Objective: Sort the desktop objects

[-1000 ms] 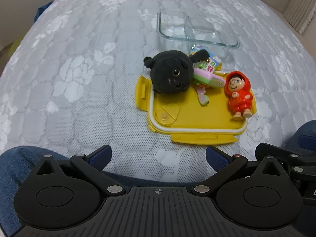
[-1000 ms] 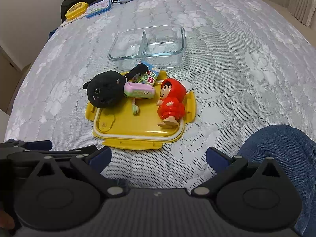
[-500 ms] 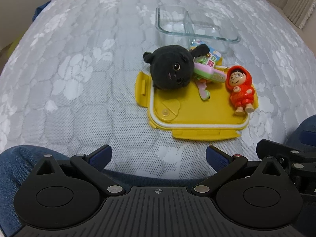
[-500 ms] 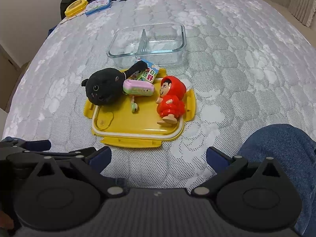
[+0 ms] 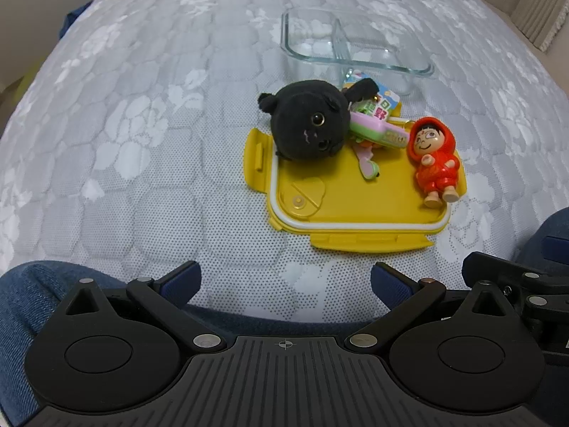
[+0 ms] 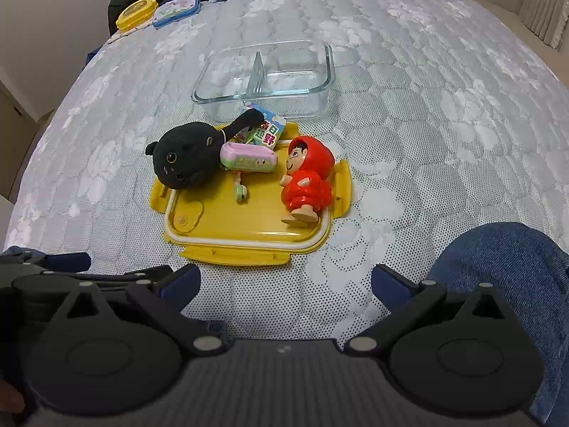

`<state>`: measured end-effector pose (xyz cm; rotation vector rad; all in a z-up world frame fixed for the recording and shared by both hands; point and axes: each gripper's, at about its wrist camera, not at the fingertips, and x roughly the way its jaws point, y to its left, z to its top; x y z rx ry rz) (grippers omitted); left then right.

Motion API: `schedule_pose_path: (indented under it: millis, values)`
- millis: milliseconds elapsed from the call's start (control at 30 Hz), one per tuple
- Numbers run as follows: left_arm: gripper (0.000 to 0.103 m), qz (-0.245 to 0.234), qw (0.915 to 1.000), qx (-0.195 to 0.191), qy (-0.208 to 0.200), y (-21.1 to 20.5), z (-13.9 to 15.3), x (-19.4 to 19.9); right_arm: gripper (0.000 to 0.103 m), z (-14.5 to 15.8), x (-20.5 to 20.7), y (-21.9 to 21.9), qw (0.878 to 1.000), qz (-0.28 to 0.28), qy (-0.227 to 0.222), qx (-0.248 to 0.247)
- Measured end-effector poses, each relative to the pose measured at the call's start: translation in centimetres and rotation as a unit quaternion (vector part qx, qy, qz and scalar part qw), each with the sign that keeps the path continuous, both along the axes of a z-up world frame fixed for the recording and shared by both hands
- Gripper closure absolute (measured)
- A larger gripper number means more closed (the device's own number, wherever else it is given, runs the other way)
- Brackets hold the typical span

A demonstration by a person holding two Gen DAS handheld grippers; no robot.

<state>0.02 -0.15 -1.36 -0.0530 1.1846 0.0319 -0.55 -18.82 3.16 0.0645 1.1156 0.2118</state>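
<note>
Left wrist view: left gripper low over the bed, jaws spread wide, nothing between them. Ahead, a yellow lid lies flat on the quilted cover. On its far left corner sits a black plush cat, face toward the camera. A pink-and-green toy is tucked against the cat's right side, overlapping a printed packet behind it. A red-hooded figurine lies on the lid's right edge, feet toward the near rim. Beyond the lid, just apart, a clear glass container with a centre divider; both compartments hold nothing. Denim-clad leg at lower left.

Right wrist view: right gripper likewise released, jaws wide, empty. Same cluster on the lid, figurine nearest this gripper's side. At the far left corner of the bed, a small yellow case and a blue-rimmed case lie side by side.
</note>
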Motion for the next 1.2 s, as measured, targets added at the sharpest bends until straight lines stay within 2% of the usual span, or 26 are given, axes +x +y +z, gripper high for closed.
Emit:
schedule_pose_path:
  millis: [433, 533, 633, 700, 867, 933, 1067, 1100, 1133, 1200]
  values:
    - [0.000, -0.005, 1.0000, -0.002, -0.001, -0.3, -0.8, 0.9, 0.000, -0.6, 0.6, -0.2, 1.000, -0.007, 0.003, -0.005]
    - [0.000, -0.018, 0.9997, -0.006, -0.014, -0.3, -1.3, 2.1, 0.000, -0.9, 1.1, -0.4, 1.000, -0.007, -0.009, -0.006]
    - [0.000, -0.019, 0.9990, -0.009, -0.039, 0.5, -1.6, 3.5, 0.000, -1.0, 1.5, -0.5, 0.997, -0.009, -0.062, -0.033]
    - [0.000, -0.014, 0.9981, -0.022, -0.055, 1.1, -1.9, 4.6, 0.000, -1.1, 1.8, -0.7, 0.994, -0.010, -0.098, -0.052]
    - [0.000, -0.007, 0.9894, -0.102, -0.103, 2.7, -2.0, 6.0, 0.000, -1.4, 4.1, -1.7, 0.993, -0.023, -0.108, -0.036]
    - [0.000, -0.015, 0.9853, -0.119, -0.121, 2.8, -1.8, 6.2, 0.000, -1.6, 5.0, -2.1, 0.993, -0.029, -0.111, -0.030]
    - [0.000, -0.040, 0.9804, -0.088, -0.171, 1.6, -1.5, 6.5, 0.001, -1.8, 6.8, -3.0, 0.992, -0.040, -0.118, -0.017]
    - [0.000, -0.047, 0.9788, -0.080, -0.183, 1.3, -1.4, 6.7, 0.004, -1.9, 7.3, -3.2, 0.992, -0.043, -0.120, -0.014]
    - [0.000, -0.054, 0.9786, -0.067, -0.187, 0.9, -1.4, 7.0, 0.004, -2.0, 7.7, -3.4, 0.991, -0.046, -0.121, -0.011]
    - [0.000, -0.064, 0.9840, -0.022, -0.165, -0.1, -1.7, 8.1, 0.004, -2.1, 8.6, -3.8, 0.991, -0.051, -0.125, -0.004]
